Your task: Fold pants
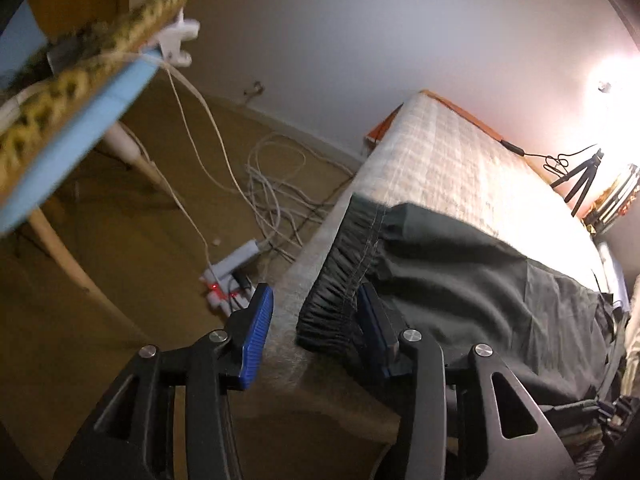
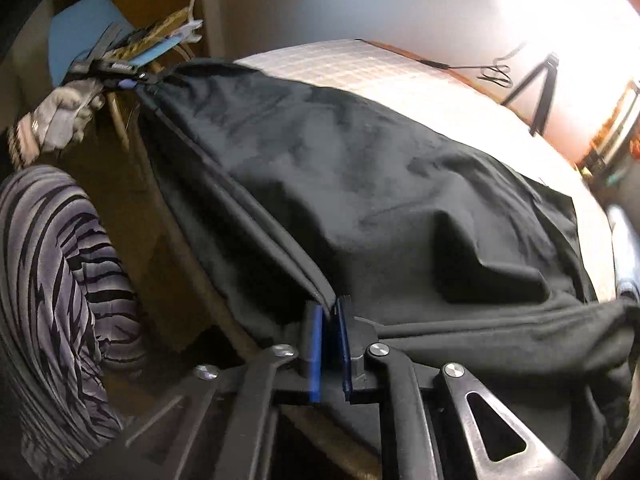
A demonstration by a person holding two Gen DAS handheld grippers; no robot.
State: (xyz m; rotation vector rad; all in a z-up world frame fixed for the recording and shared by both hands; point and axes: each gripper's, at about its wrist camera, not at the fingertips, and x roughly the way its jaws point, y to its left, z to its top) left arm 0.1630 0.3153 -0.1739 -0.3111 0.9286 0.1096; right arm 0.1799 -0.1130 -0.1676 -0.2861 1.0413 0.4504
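While both tools point down at the bed edge: left tool (image 1: 312,330) jaws apart, elastic waistband (image 1: 340,280) between pads, no pressing seen. Right tool (image 2: 330,344) pads slightly apart, w/ a fold of fabric in the gap. Dark pants (image 2: 320,168) spread across mattress (image 1: 452,152), waistband overhanging. Beyond: power strip (image 1: 228,276), cables, tripod (image 1: 584,180).

A home bedroom: bare mattress (image 1: 460,152), cables (image 1: 276,184) on carpet.

The pants (image 2: 360,184) run off the right edge; lamp glare hides the wall.
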